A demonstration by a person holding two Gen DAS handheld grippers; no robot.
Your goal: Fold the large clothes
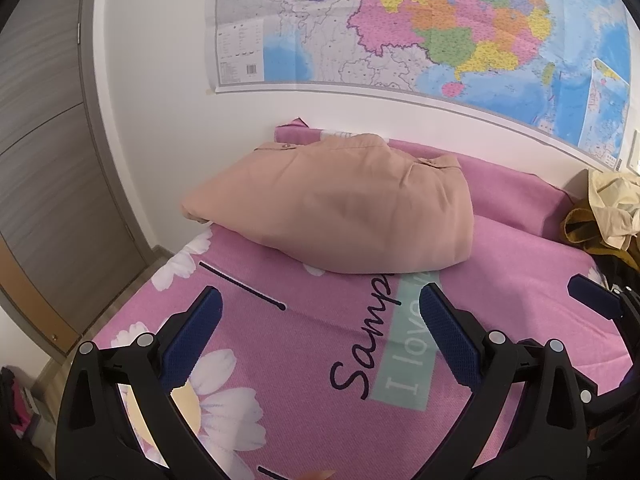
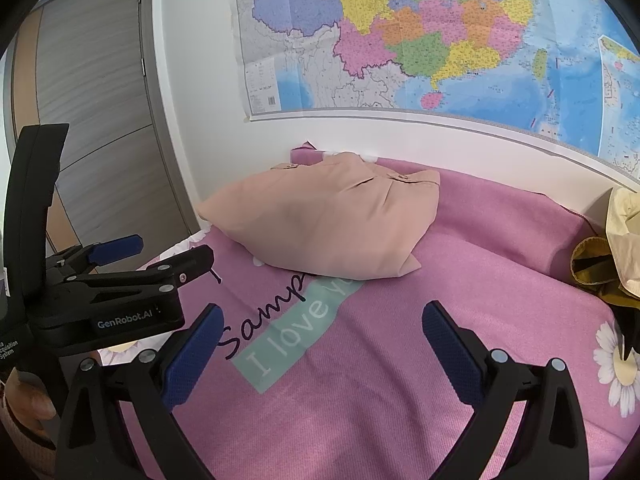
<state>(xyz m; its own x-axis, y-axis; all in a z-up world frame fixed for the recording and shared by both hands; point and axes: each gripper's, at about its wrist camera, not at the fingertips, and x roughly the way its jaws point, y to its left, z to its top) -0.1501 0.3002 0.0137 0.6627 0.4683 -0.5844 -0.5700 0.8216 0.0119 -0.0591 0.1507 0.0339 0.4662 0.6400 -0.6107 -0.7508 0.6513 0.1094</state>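
The garment (image 1: 332, 208) lies folded at frame centre on the pink sheet (image 1: 500, 292), likely set aside as finished. The left gripper (image 1: 320, 332) and right gripper (image 2: 322, 344) hover below it, fingers spread, holding nothing.

Your left gripper (image 1: 320, 328) hangs with its blue-padded fingers (image 1: 204, 320) spread wide, nothing between them. Your right gripper (image 2: 322, 344) is held the same way, jaws wide apart and empty. The two sit side by side and level, the left just beside the right, both pointing forward and tilted slightly down.
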